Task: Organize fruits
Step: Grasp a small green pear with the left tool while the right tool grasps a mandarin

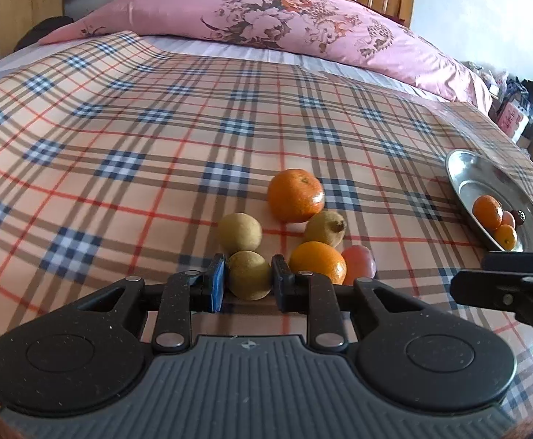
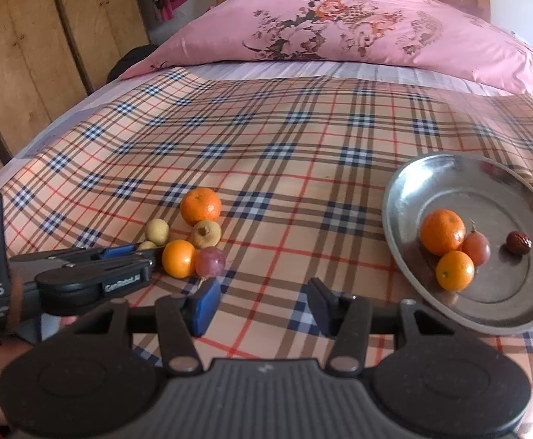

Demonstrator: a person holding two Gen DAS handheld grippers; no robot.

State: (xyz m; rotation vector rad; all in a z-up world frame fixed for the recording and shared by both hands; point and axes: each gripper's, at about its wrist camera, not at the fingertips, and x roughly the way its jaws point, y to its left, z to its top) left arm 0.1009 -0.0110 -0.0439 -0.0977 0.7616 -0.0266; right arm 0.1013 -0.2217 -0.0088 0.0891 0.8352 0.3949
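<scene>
A plaid cloth [image 1: 120, 139] covers a bed, a pink floral pillow [image 1: 266, 14] at its head. The left gripper [image 1: 249, 278] has its jaws pressed tight on a small tan longan [image 1: 249, 274] in the fruit pile. Just beyond lie a second longan [image 1: 239, 233], a third [image 1: 325, 227], a large tangerine [image 1: 295, 194], a small orange [image 1: 317, 261] and a reddish grape [image 1: 358, 260]. The right gripper [image 2: 263, 307] hovers with its fingers apart, holding nothing. Its view alone shows the steel plate [image 2: 405, 183] whole, holding a tangerine, an orange, a grape and a dark wrinkled fruit [image 2: 518, 243]
</scene>
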